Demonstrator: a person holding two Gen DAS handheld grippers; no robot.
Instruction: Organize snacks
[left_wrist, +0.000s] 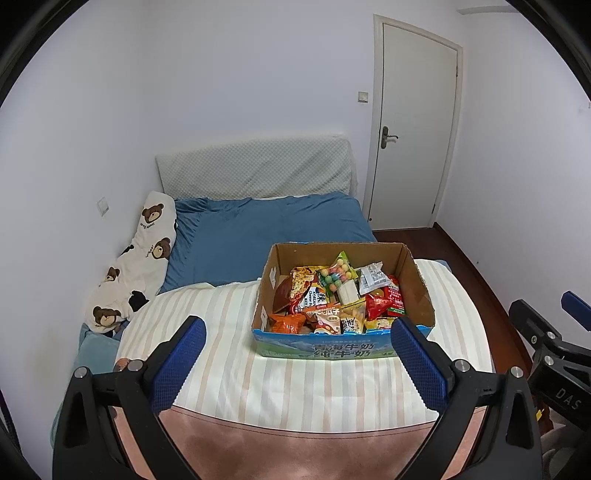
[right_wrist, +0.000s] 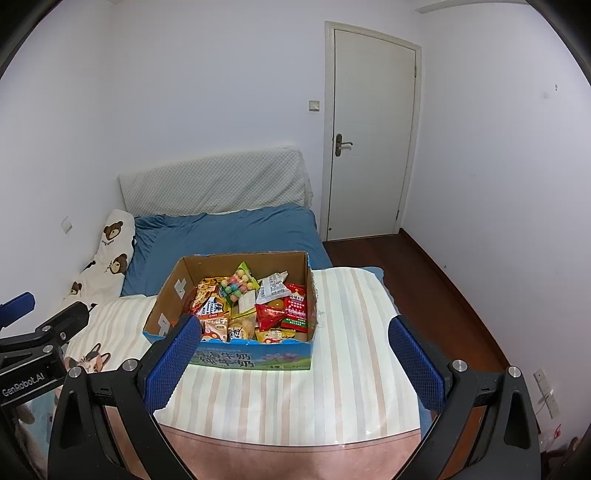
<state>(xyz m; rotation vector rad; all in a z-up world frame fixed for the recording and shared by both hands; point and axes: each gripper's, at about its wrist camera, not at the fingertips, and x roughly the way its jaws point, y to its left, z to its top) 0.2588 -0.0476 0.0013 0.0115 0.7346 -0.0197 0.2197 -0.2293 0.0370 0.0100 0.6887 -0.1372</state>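
Observation:
An open cardboard box (left_wrist: 415, 284) with a blue printed front stands on a striped cloth (left_wrist: 229, 354); it also shows in the right wrist view (right_wrist: 168, 295). It is full of snack packets (left_wrist: 332, 299), among them a bag of coloured candy balls (right_wrist: 240, 282) and red packets (right_wrist: 295, 312). My left gripper (left_wrist: 299, 325) is open and empty, held short of the box front. My right gripper (right_wrist: 295, 326) is open and empty, also in front of the box. Each gripper shows at the edge of the other's view.
The cloth covers a table (left_wrist: 295, 446) at the foot of a bed with a blue sheet (left_wrist: 266, 229). A bear-print pillow (left_wrist: 140, 258) lies along the left wall. A white door (right_wrist: 369, 136) and wooden floor (right_wrist: 424, 280) are to the right.

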